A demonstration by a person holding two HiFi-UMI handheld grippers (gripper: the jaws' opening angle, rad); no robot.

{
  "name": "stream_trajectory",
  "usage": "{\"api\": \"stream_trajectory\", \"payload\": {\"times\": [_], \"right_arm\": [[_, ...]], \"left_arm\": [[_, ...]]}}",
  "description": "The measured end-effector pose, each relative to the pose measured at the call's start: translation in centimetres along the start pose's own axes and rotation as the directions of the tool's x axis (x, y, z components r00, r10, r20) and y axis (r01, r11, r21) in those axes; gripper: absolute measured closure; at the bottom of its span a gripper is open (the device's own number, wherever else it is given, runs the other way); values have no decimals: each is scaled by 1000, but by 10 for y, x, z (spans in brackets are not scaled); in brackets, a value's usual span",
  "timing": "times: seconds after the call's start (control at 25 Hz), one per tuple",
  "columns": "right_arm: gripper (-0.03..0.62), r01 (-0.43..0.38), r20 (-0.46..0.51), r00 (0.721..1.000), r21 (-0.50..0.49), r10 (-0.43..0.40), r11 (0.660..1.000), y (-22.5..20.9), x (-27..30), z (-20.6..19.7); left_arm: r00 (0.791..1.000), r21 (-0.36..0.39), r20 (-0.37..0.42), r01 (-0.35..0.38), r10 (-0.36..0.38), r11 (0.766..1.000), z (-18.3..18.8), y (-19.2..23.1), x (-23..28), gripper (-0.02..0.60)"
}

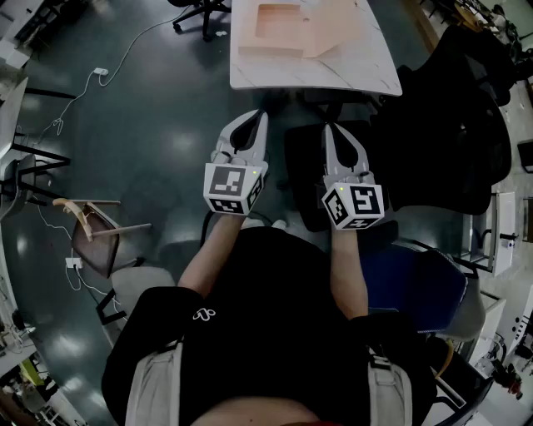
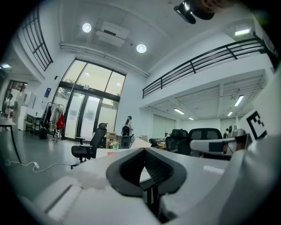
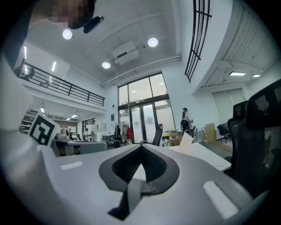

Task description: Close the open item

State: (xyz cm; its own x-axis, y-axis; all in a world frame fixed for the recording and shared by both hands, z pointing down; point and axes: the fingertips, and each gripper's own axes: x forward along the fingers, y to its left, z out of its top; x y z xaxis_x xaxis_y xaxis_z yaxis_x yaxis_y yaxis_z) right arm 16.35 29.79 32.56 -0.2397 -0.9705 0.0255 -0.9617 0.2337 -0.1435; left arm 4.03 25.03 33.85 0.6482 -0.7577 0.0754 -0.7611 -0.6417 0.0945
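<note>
An open, light cardboard box (image 1: 279, 29) lies on the white table (image 1: 333, 76) ahead of me, its lid flap (image 1: 337, 25) folded out to the right. Both grippers are held level in front of the person's body, short of the table's near edge and apart from the box. My left gripper (image 1: 262, 116) is shut, tips touching, with nothing between them. My right gripper (image 1: 327, 129) is shut and empty too. In the right gripper view the flap (image 3: 186, 142) rises above the table (image 3: 210, 158) beyond the jaw tips (image 3: 141, 147). In the left gripper view the tips (image 2: 144, 150) meet.
A black office chair (image 1: 454, 125) stands right of the table, with a blue seat (image 1: 416, 283) beside the person. A tipped wooden chair (image 1: 92, 220) lies on the dark floor at left. A white cable with a plug (image 1: 100, 73) runs across the floor, and a chair base (image 1: 200, 12) is at the top.
</note>
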Motion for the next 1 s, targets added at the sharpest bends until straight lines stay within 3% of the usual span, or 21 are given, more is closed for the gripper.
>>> {"api": "stream_trajectory", "payload": {"times": [0.44,0.72,1.0], "right_arm": [[594,-16,-45,999,-32,15,999,-8,-7,-11],[594,-48,-42,998,7,48,999,-24,-13,-17],[594,-67,-51,996,36,69,997,-31,-3,-27]], "left_arm": [[1000,-17,-8,-17,17,1000,-6,-11,2,581],[999,-10,-14,-39,39,999,-12,-27,4,581],[997,-14,-29,-78,77,997,-17,-16,5,581]]}}
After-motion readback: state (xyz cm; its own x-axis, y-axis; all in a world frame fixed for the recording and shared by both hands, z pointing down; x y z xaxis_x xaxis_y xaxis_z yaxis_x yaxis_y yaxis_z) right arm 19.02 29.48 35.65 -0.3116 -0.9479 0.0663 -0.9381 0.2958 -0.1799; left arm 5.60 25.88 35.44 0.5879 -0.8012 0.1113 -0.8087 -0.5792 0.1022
